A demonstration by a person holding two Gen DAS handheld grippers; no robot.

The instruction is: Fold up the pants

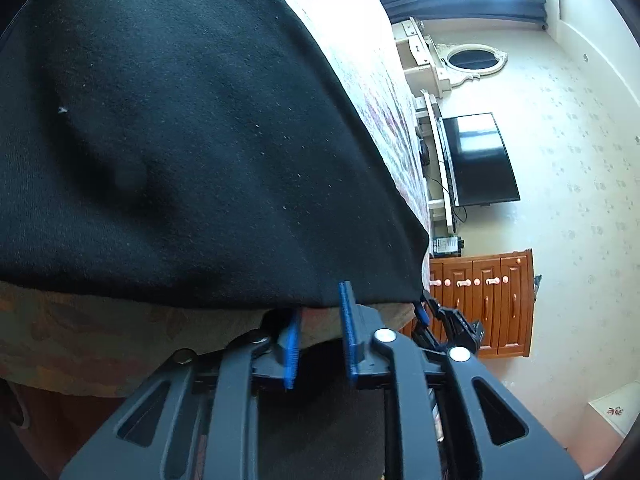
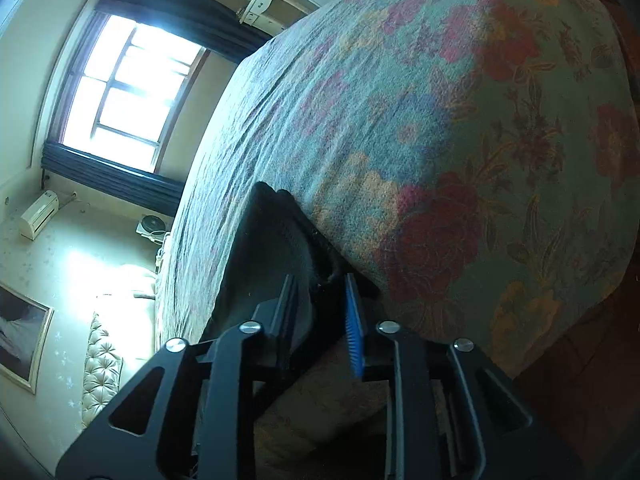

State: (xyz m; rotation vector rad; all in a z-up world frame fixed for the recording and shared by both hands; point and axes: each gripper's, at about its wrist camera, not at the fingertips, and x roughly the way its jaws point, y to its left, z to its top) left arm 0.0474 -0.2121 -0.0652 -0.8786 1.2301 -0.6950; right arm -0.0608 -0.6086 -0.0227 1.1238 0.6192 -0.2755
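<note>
Black pants (image 1: 192, 132) spread over the flowered bedspread (image 2: 460, 128), just beyond my left gripper (image 1: 320, 340), whose blue fingers (image 1: 350, 332) stand apart with the hem lying ahead of the tips. My right gripper (image 2: 322, 320) has its fingers (image 2: 354, 332) either side of a bunched fold of the pants; whether they pinch it I cannot tell. Past the left fingers: a wall television (image 1: 478, 158) and wooden cabinet (image 1: 486, 300). Left of the right fingers: a bright window (image 2: 128, 92).
</note>
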